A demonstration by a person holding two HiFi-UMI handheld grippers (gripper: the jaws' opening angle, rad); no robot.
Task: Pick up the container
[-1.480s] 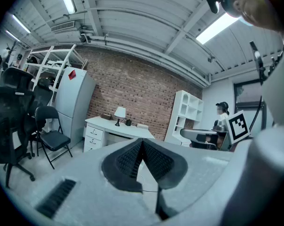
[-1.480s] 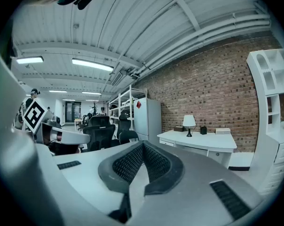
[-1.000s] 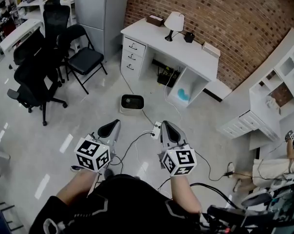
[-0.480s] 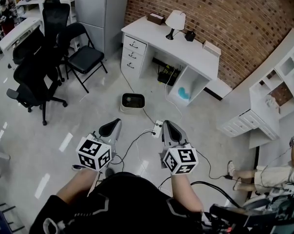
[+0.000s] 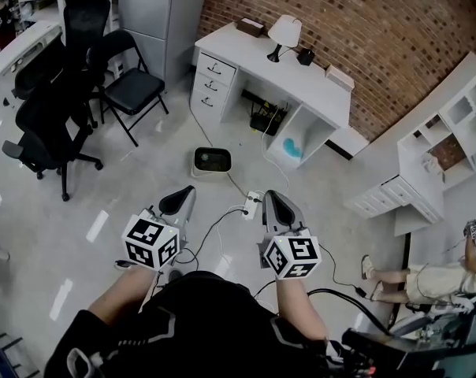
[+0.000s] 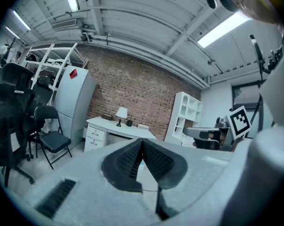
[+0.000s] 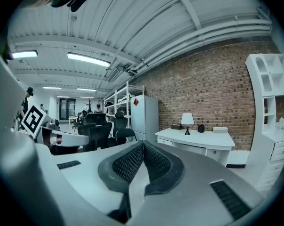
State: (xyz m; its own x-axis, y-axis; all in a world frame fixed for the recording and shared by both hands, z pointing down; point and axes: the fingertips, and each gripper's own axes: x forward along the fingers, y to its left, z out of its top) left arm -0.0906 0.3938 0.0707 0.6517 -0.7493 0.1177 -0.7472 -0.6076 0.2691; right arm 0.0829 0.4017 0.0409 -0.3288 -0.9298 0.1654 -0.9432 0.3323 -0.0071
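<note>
— What are the jaws doing?
— Both are staying clenched on nothing, on the left gripper [image 5: 180,199] and the right gripper [image 5: 273,203].
— What is changing?
— Both are edging up the frame toward the container [image 5: 212,161], which is sitting on the floor at centre, well apart from them. I'd say the approach is only beginning.

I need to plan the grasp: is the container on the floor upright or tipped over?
Upright: in the head view the container sits flat on the floor, its open top facing up with the whole rim showing.
</note>
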